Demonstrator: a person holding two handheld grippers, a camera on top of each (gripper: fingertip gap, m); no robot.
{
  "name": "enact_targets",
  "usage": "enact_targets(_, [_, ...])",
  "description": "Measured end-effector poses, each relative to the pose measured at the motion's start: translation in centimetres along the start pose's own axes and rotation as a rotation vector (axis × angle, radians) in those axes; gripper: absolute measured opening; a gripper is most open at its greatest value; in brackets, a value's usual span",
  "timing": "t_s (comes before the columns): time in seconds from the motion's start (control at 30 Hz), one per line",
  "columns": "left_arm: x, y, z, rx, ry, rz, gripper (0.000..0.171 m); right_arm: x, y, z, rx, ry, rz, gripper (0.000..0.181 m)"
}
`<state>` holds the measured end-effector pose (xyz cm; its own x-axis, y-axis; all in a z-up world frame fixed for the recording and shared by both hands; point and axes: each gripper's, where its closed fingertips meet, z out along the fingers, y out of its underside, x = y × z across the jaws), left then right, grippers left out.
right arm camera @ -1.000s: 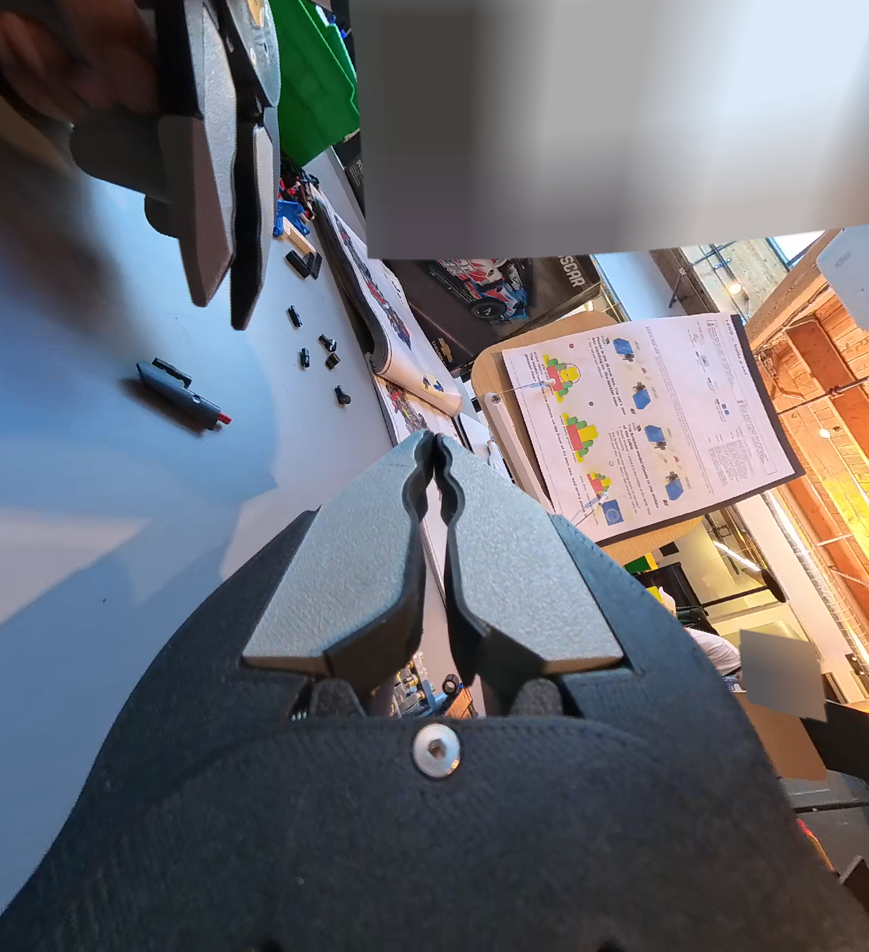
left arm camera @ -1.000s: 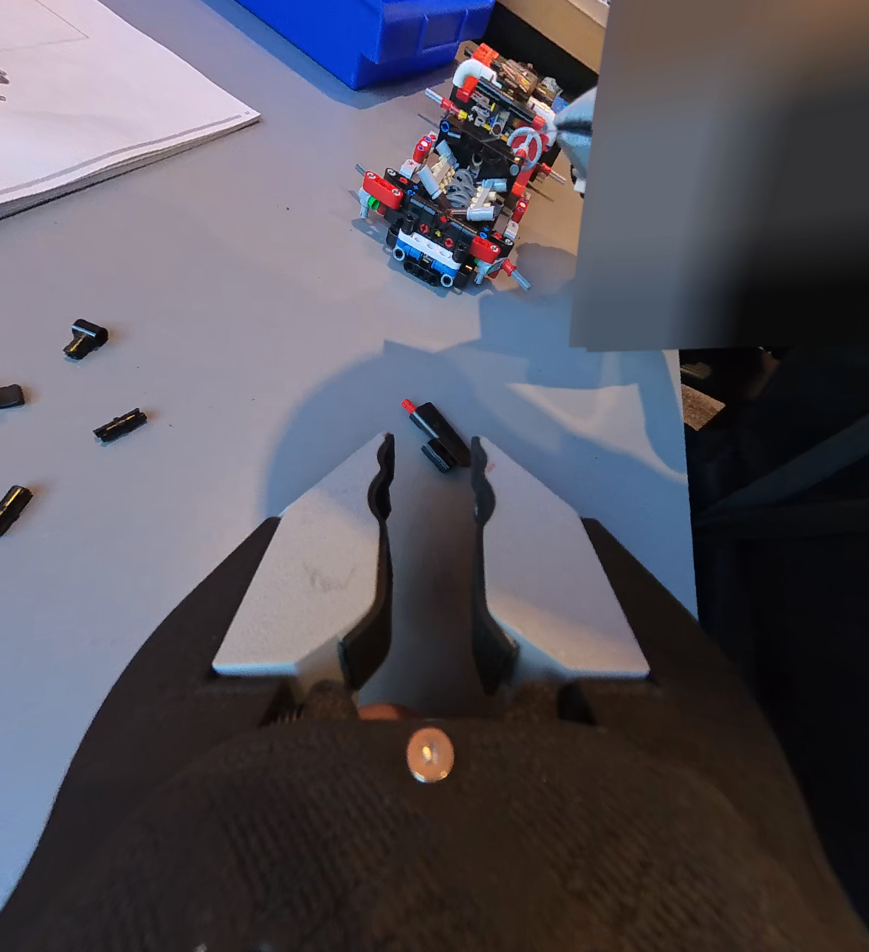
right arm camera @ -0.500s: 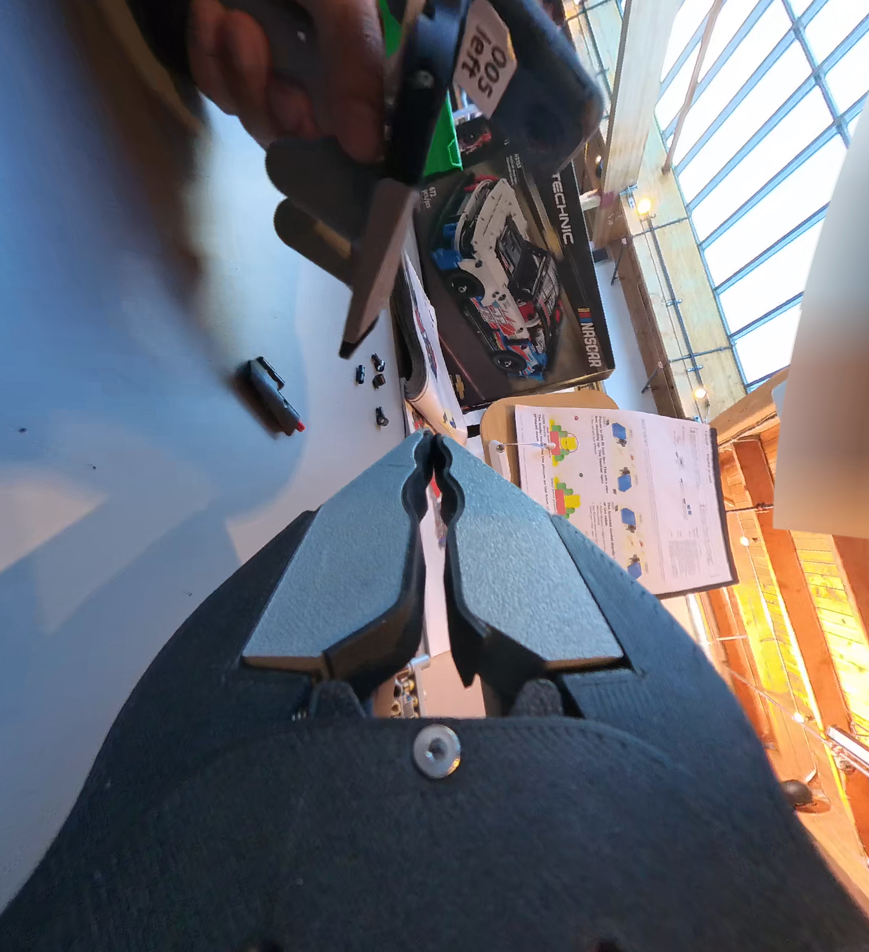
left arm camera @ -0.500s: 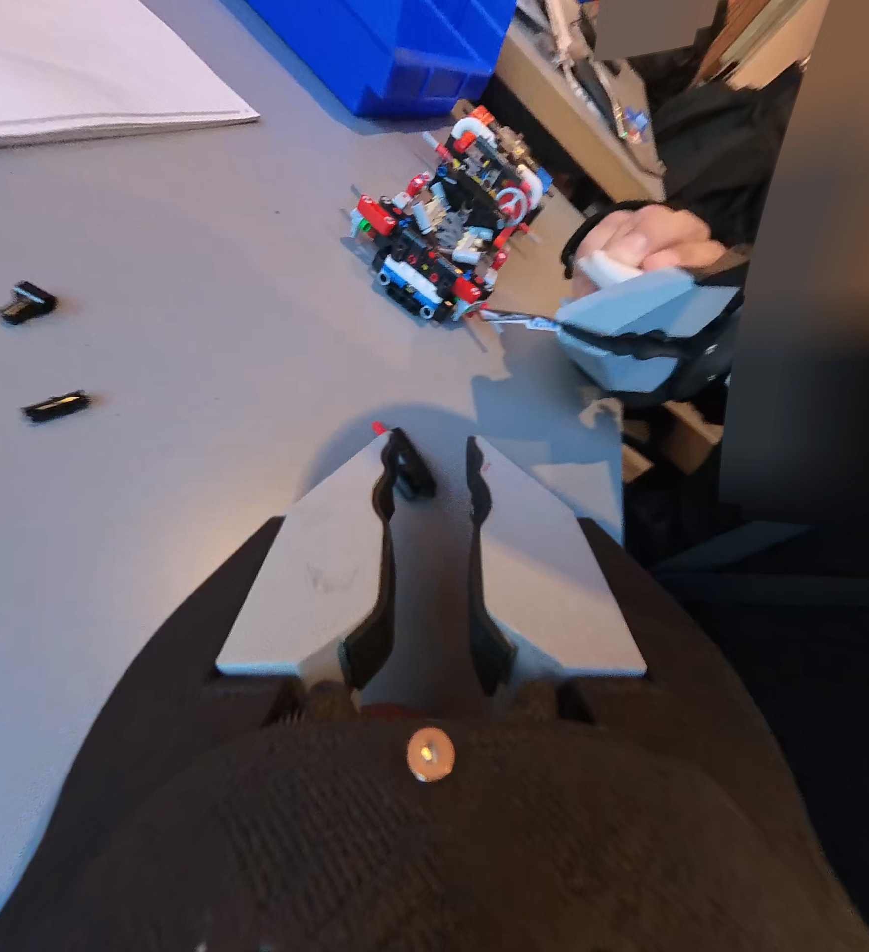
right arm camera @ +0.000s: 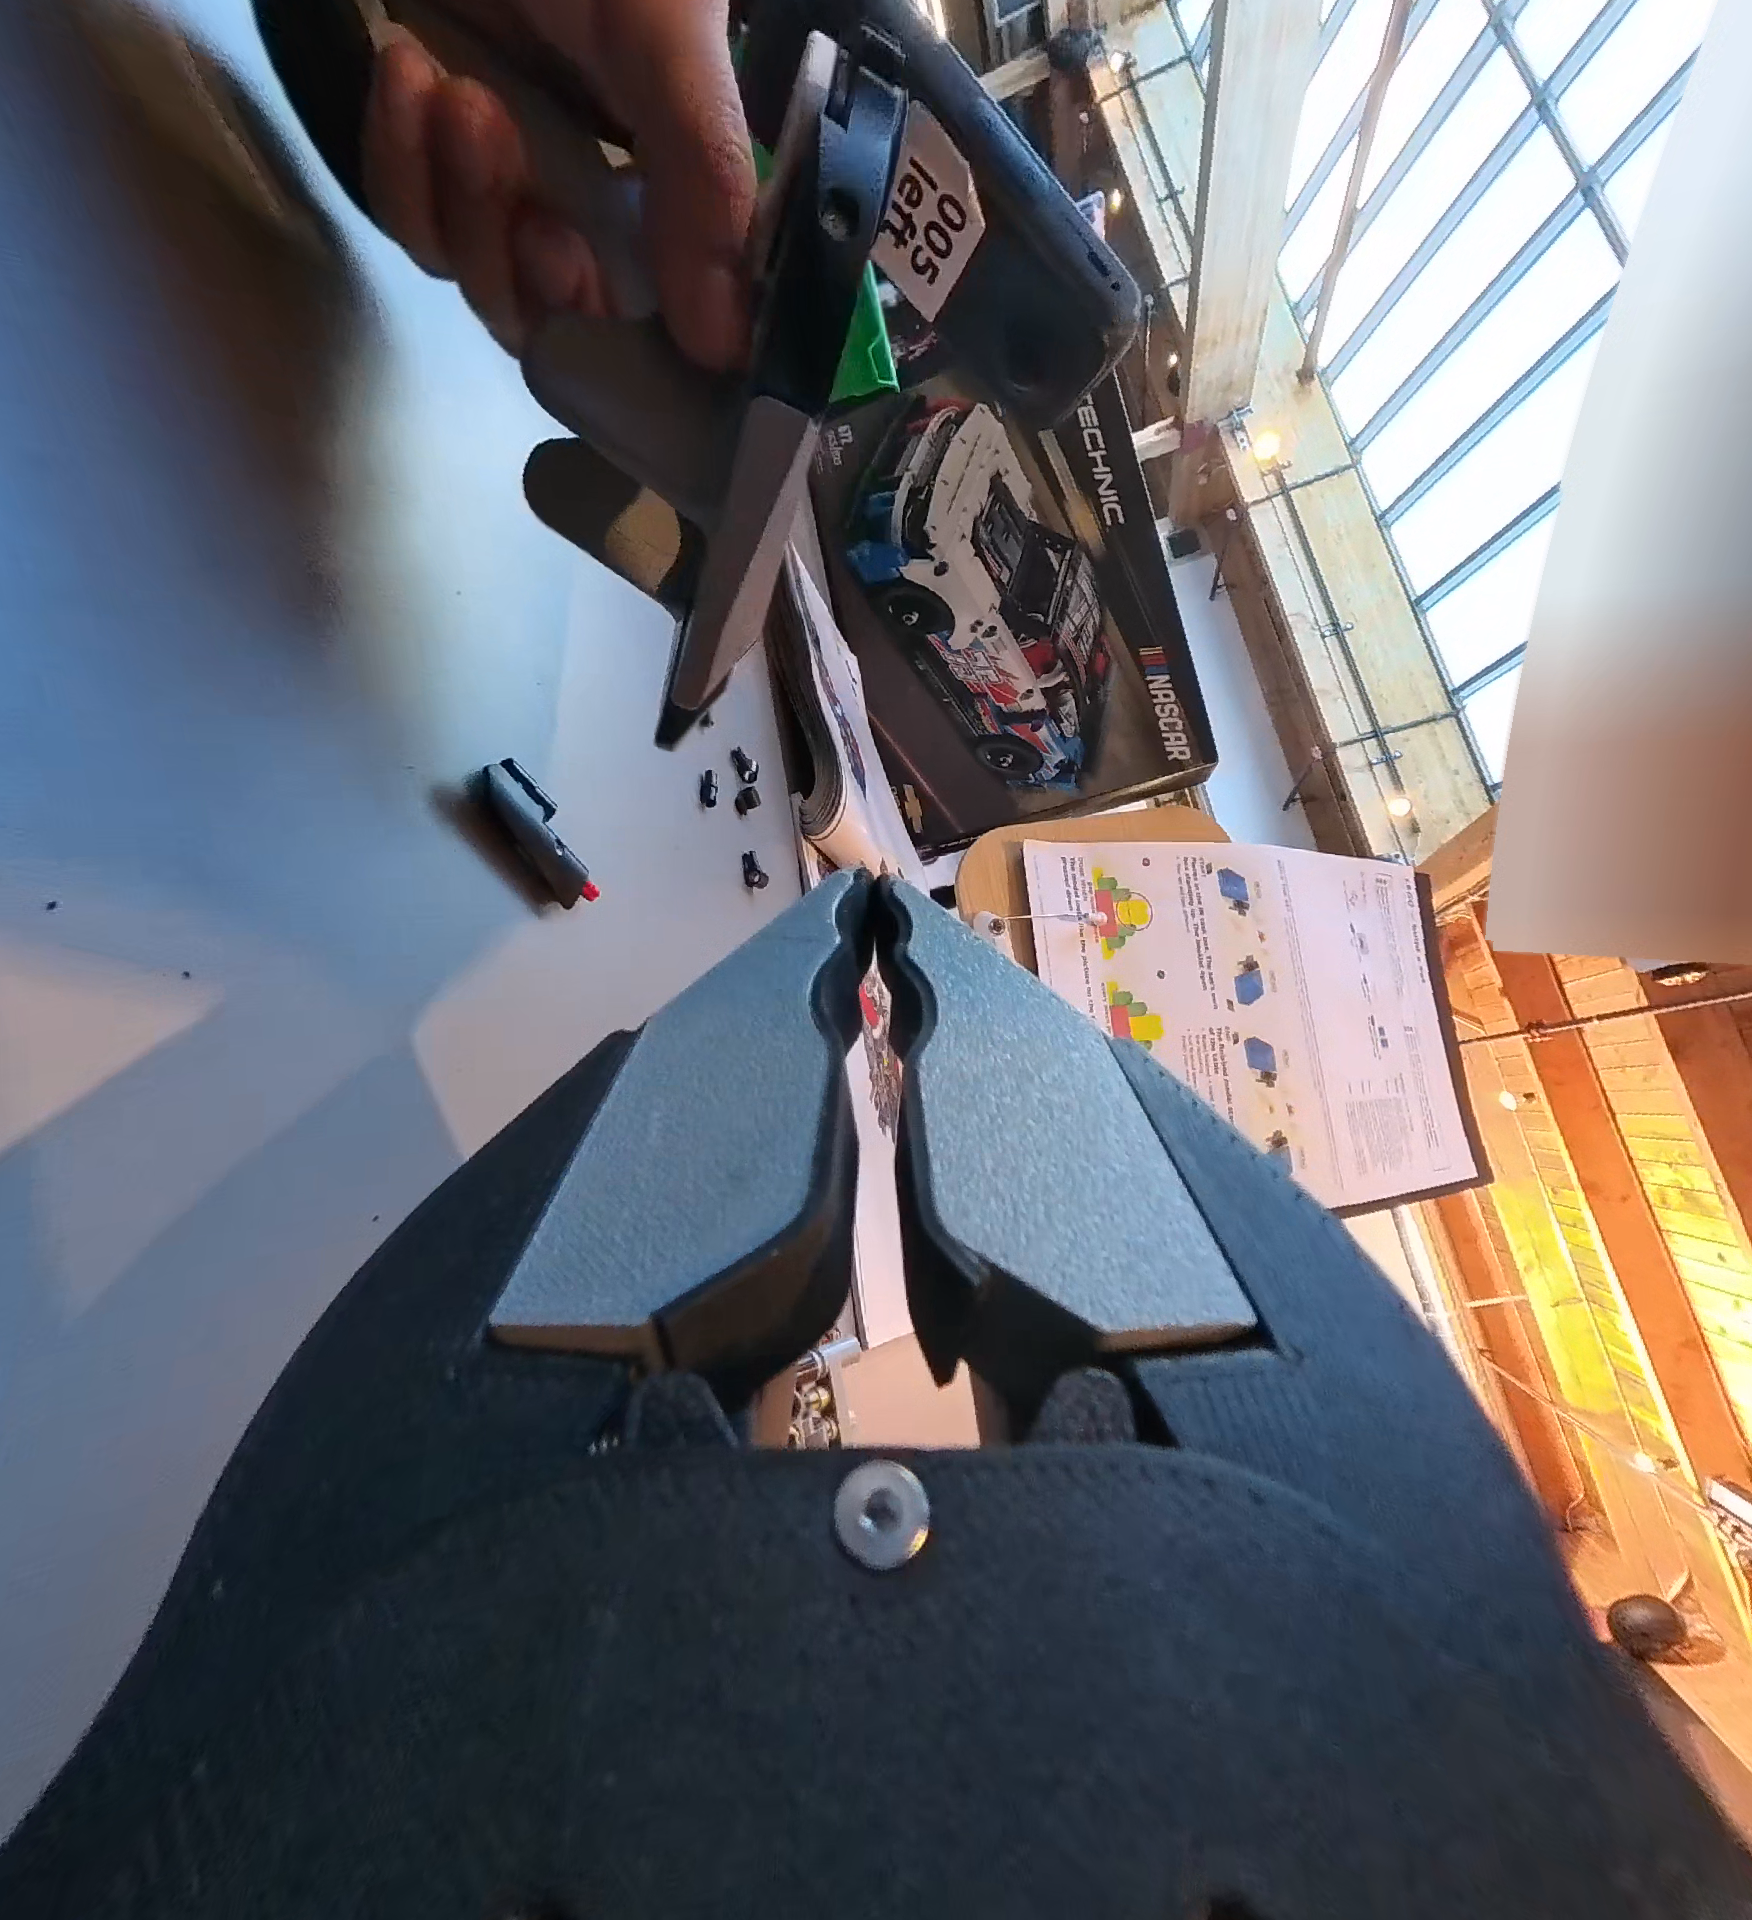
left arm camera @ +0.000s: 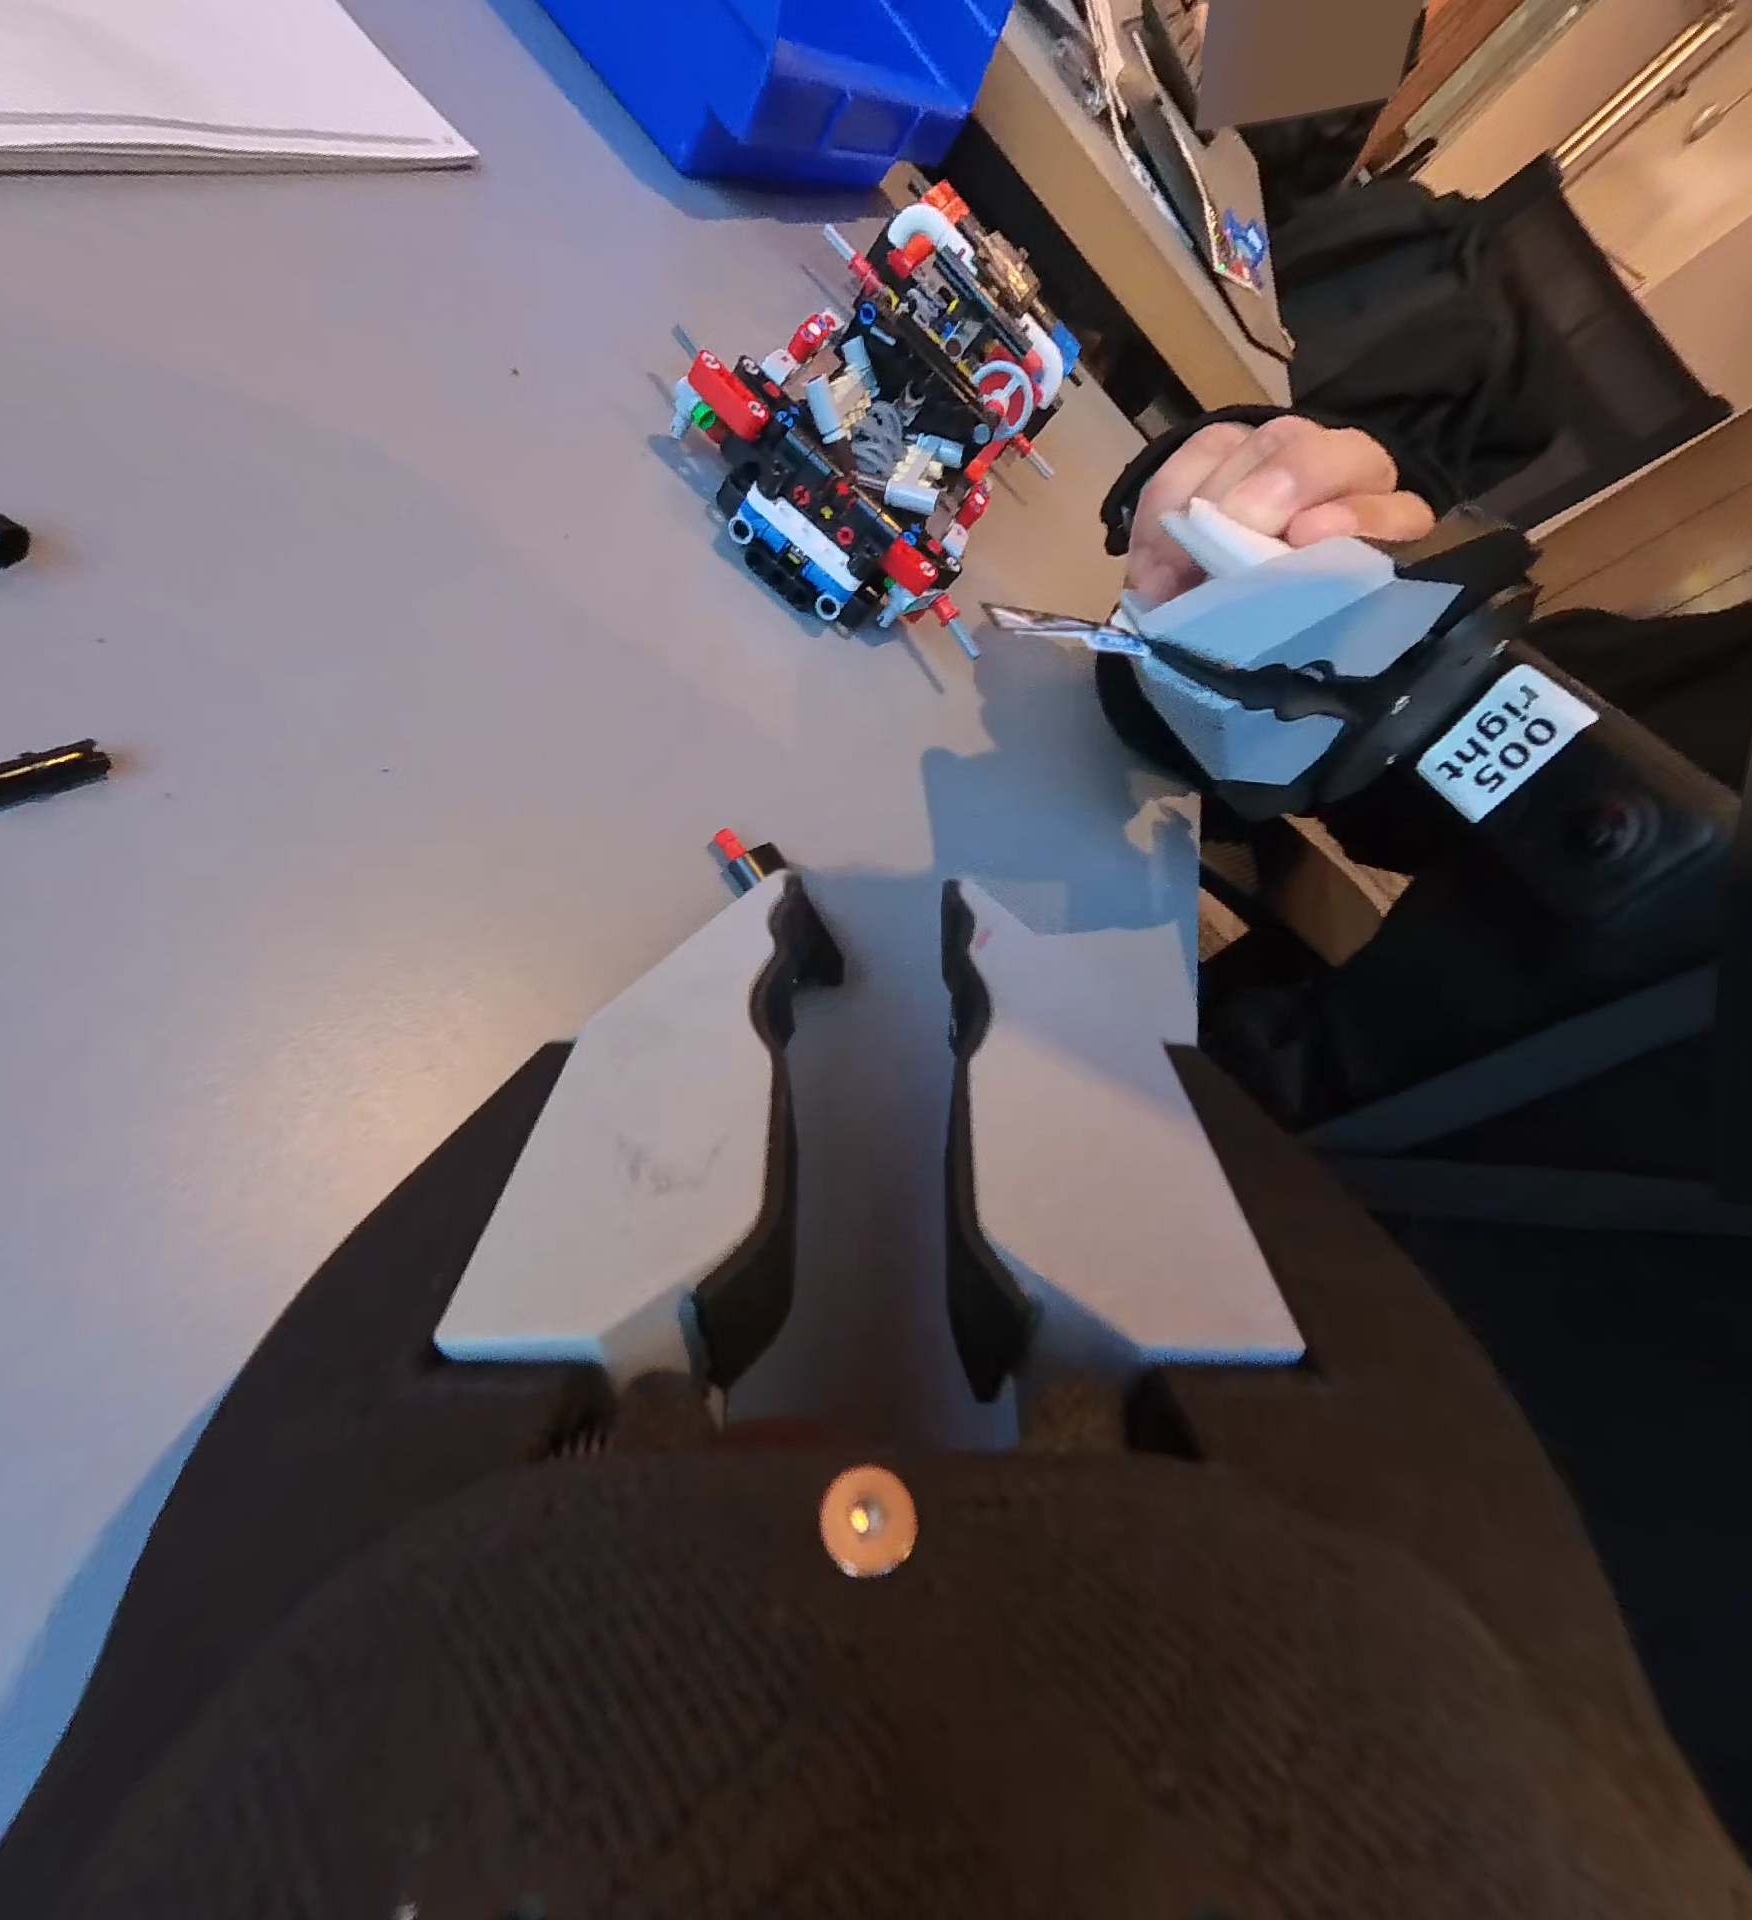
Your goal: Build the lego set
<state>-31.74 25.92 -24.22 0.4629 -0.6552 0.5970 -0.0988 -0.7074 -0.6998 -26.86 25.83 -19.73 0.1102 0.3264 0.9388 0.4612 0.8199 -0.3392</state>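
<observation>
The part-built lego car [left arm camera: 872, 457], black, red, blue and white, stands on the grey table [left arm camera: 332, 623] near its far right edge. My left gripper [left arm camera: 872, 904] is open and empty, low over the table. A black pin with a red tip [left arm camera: 742, 857] lies at its left fingertip, partly hidden by it; it also shows in the right wrist view [right arm camera: 534, 831], below the left gripper [right arm camera: 680, 717]. My right gripper [right arm camera: 872, 894] is shut. In the left wrist view this gripper [left arm camera: 1132, 639] holds a thin dark strip with a blue end [left arm camera: 1043, 621] just right of the car.
Loose black pieces [left arm camera: 30, 774] lie at the left, and several more [right arm camera: 737, 779] lie by the instruction booklet [left arm camera: 155, 94]. A blue bin [left arm camera: 799, 73] stands behind the car. The set's box [right arm camera: 1007, 592] and a printed sheet [right arm camera: 1236, 1018] stand beyond. The table edge [left arm camera: 1178, 831] is close on the right. One gripper's finger ends stand about 7 cm off the other's.
My left gripper has moved forward so the black pin went from ahead of its fingers to beside the left fingertip. The right gripper with the strip has come into view by the car.
</observation>
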Motion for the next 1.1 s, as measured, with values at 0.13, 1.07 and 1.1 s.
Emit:
enact_targets(0.13, [-0.9,0.5,-0.5,-0.033,-0.053,0.027,0.023,-0.2,0.2,0.2,-0.009,-0.009,0.003,0.0])
enact_targets(1.07, [2.3,0.1,0.2,-0.031,0.056,0.206,0.025,-1.6,-1.9,-0.3,0.08,-0.053,-0.057,0.0])
enact_targets(1.1, [2.5,0.0,0.1,-0.018,0.07,0.196,0.024,-1.6,-1.8,-0.3,0.08,-0.052,-0.053,0.0])
